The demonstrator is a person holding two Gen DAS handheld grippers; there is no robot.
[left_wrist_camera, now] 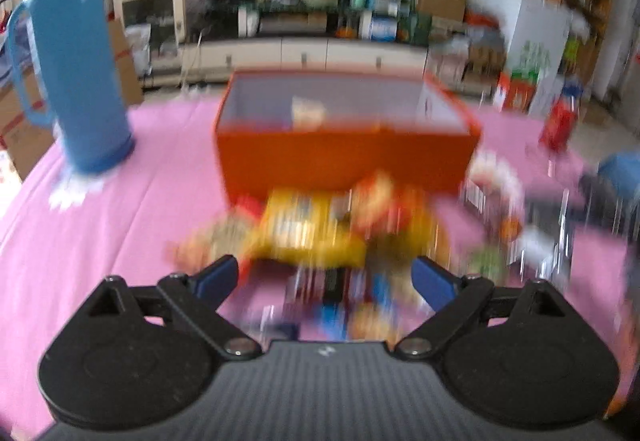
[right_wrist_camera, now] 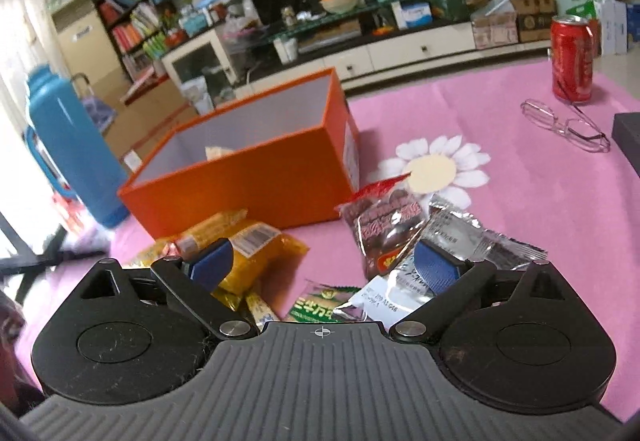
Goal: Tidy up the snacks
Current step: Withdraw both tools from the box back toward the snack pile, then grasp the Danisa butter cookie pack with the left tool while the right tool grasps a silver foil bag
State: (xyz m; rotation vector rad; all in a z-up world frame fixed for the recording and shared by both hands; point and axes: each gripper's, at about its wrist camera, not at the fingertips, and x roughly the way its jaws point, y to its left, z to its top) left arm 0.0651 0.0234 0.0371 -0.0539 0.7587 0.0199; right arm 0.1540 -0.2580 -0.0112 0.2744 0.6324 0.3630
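An open orange box (left_wrist_camera: 344, 157) (right_wrist_camera: 256, 181) stands on the pink tablecloth with a pale packet (right_wrist_camera: 218, 152) inside. A heap of snack packets lies in front of it: a yellow bag (left_wrist_camera: 308, 229) (right_wrist_camera: 256, 253), a brown chocolate packet (right_wrist_camera: 384, 229), silver packets (right_wrist_camera: 472, 237) and a green packet (right_wrist_camera: 320, 305). The left wrist view is blurred. My left gripper (left_wrist_camera: 326, 281) is open just above the near side of the heap, nothing between its blue pads. My right gripper (right_wrist_camera: 322, 265) is open too, low over the packets, gripping none.
A tall blue thermos (left_wrist_camera: 76, 73) (right_wrist_camera: 76, 149) stands left of the box. A red soda can (right_wrist_camera: 572, 59) and a pair of glasses (right_wrist_camera: 568, 125) lie at the right, beside a dark object (right_wrist_camera: 628, 137) at the table's edge. Cluttered TV cabinet behind.
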